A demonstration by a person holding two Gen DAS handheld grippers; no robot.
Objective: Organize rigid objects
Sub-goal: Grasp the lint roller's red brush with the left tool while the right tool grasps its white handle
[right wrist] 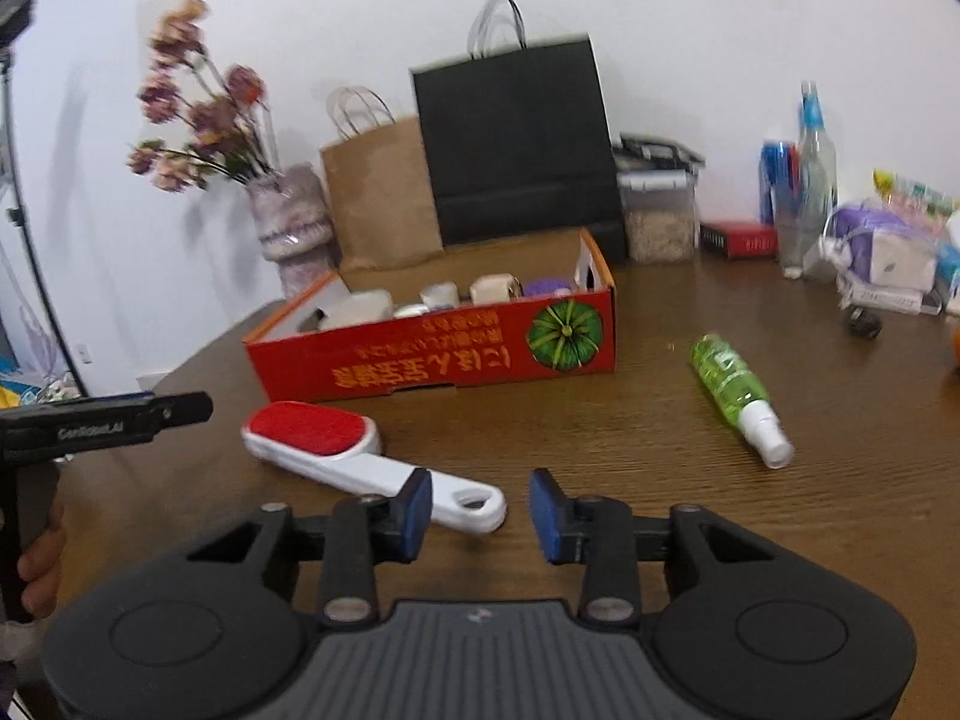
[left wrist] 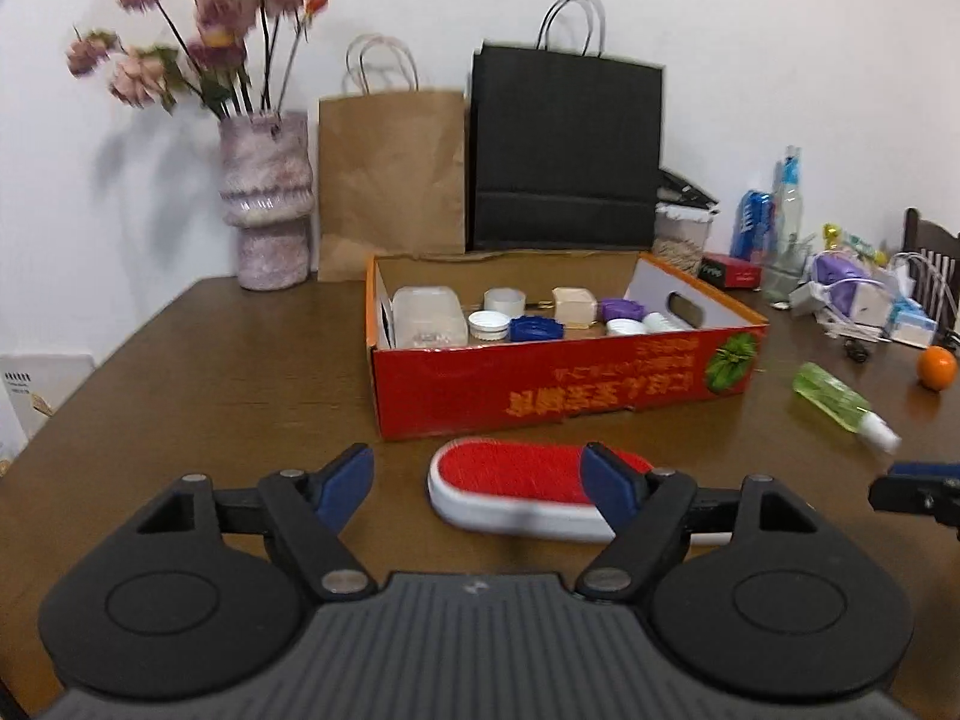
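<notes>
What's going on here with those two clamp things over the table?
A person is tidying hard objects into the red cardboard box, which already holds caps and small containers. Each hand carries a two-finger gripper. The left gripper and the right gripper are both open and hold nothing. A red-and-white lint brush lies on the wooden table just ahead of them. A green spray bottle lies on its side nearby.

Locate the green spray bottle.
The green plastic spray bottle lies on its side on the brown wooden table, right of the red cardboard box.
</notes>
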